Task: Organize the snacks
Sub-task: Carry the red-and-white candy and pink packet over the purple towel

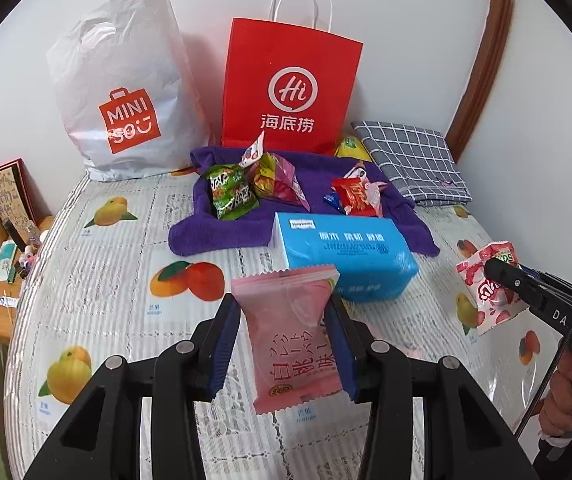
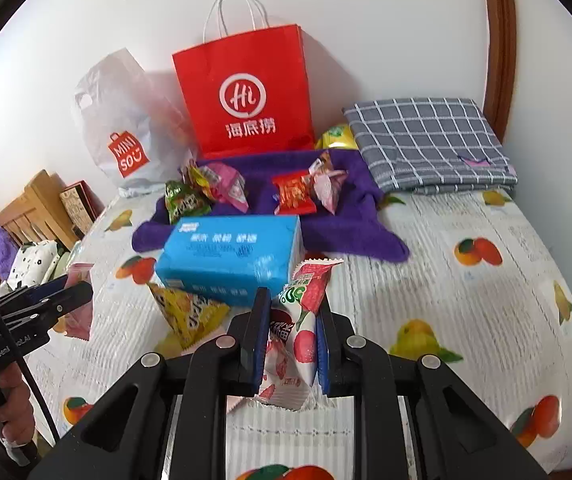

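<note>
Already two small heaps of snacks lie on the purple towel (image 1: pixel 246 236). The left gripper (image 1: pixel 284 312) clamps a pink packet (image 1: pixel 293 344) and the right gripper (image 2: pixel 291 300) a lychee packet (image 2: pixel 305 300), both above the table, near the blue tissue pack (image 2: pixel 230 256). A yellow packet (image 2: pixel 186 312) lies beside that pack, so I judge about half remains.

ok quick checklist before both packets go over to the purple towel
1. Left gripper shut on pink packet: ok.
2. Right gripper shut on lychee packet: ok.
3. Both packets lifted off the table: cannot tell.
4. Blue box stands between the grippers and the towel, go over or round it: not ok.
5. Bare towel between the two snack piles: ok.
6. Yellow packet left on the table by the box: not ok.
</note>
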`<state>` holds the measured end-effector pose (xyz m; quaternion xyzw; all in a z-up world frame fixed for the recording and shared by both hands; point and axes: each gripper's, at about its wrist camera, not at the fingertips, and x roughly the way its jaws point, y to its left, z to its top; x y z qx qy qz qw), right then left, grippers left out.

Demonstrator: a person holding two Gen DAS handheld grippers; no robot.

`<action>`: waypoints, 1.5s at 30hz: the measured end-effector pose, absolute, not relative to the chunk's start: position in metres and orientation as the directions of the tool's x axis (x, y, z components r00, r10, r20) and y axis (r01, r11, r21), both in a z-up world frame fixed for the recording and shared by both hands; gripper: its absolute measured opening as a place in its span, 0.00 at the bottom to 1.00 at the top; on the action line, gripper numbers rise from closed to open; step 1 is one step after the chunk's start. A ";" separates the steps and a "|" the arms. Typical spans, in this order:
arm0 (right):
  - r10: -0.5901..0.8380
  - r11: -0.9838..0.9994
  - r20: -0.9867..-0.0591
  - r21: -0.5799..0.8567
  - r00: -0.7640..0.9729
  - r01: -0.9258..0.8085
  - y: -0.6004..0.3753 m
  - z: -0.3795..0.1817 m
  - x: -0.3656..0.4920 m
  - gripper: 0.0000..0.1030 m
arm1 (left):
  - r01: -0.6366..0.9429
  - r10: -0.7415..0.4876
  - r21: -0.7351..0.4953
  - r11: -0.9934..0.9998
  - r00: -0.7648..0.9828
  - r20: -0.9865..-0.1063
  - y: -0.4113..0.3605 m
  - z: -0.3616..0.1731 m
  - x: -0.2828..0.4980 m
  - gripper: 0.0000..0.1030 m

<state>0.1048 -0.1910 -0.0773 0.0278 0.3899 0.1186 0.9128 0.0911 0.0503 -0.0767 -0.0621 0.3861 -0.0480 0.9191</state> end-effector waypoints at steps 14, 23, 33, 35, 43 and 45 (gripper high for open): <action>0.268 0.962 -0.675 0.143 0.687 -0.235 -0.180 -0.057 0.144 0.20 | 0.043 -0.144 -0.160 0.986 0.697 -0.702 0.056 -0.059 0.125 0.40; 0.280 0.954 -0.669 0.117 0.688 -0.274 -0.164 -0.055 0.183 0.20 | 0.047 -0.150 -0.163 0.985 0.691 -0.707 0.062 -0.051 0.155 0.40; 0.299 0.946 -0.667 0.117 0.682 -0.301 -0.150 -0.054 0.228 0.20 | 0.040 -0.138 -0.152 0.988 0.682 -0.718 0.070 -0.046 0.188 0.40; 0.299 0.946 -0.664 0.110 0.685 -0.305 -0.147 -0.053 0.237 0.20 | 0.039 -0.139 -0.153 0.987 0.680 -0.720 0.072 -0.046 0.194 0.40; 0.310 0.943 -0.660 0.119 0.684 -0.312 -0.143 -0.052 0.269 0.20 | 0.026 -0.133 -0.157 0.987 0.674 -0.726 0.080 -0.047 0.215 0.40; 0.313 0.942 -0.657 0.121 0.686 -0.314 -0.141 -0.051 0.274 0.20 | 0.021 -0.129 -0.155 0.988 0.673 -0.729 0.082 -0.047 0.220 0.40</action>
